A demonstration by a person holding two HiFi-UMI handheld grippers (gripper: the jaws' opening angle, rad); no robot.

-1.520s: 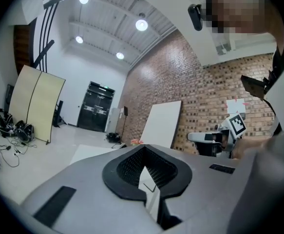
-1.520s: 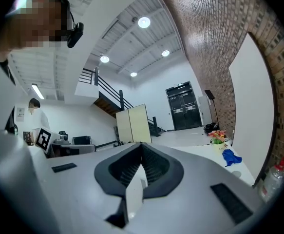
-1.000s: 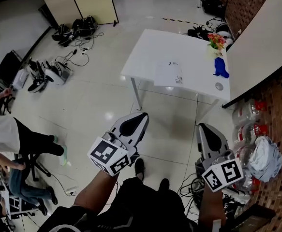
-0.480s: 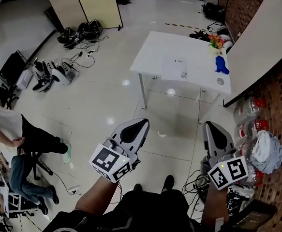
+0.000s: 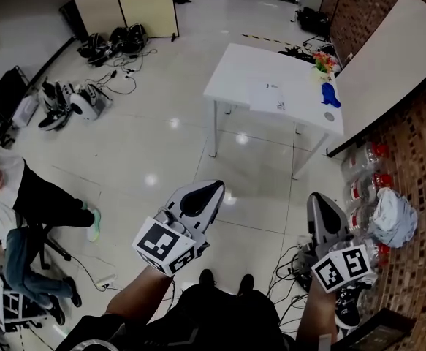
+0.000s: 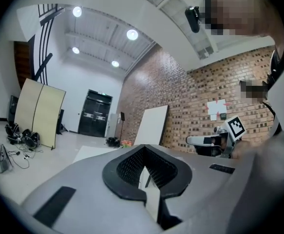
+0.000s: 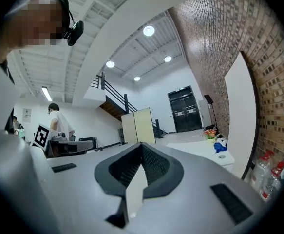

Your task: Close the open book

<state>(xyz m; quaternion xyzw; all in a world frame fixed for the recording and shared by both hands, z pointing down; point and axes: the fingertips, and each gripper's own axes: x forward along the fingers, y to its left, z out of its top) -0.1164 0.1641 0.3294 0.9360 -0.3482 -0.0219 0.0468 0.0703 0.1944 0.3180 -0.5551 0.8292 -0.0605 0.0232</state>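
Holding both tools out level over the glossy floor, the person stands well back from the white table [image 5: 231, 68]. The left gripper [image 5: 211, 188] has its jaws brought fully together; its own view shows the dark ribbed pads meeting with nothing between them. The right gripper [image 5: 319, 199] is in the same condition, with pads closed against each other and no object held.

The open book [image 5: 269, 97] lies flat on the table, pale pages up, about midway along the top and toward the edge nearer the person. It is well apart from both grippers, with bare floor between.

A blue object [image 5: 329, 93] sits near the table's right edge, just beside a small round item [image 5: 328, 115] close to the near right corner. A bunch of flowers [image 5: 322, 63] stands at the far right corner.

A large white board [image 5: 388, 57] leans against the brick wall [image 5: 410, 159] just beside the table. Plastic bottles [image 5: 362, 189] are grouped at the foot of that wall. A folding screen [image 5: 125, 2] stands at the far left, and a seated person [image 5: 23, 196] is at the left edge of the head view.
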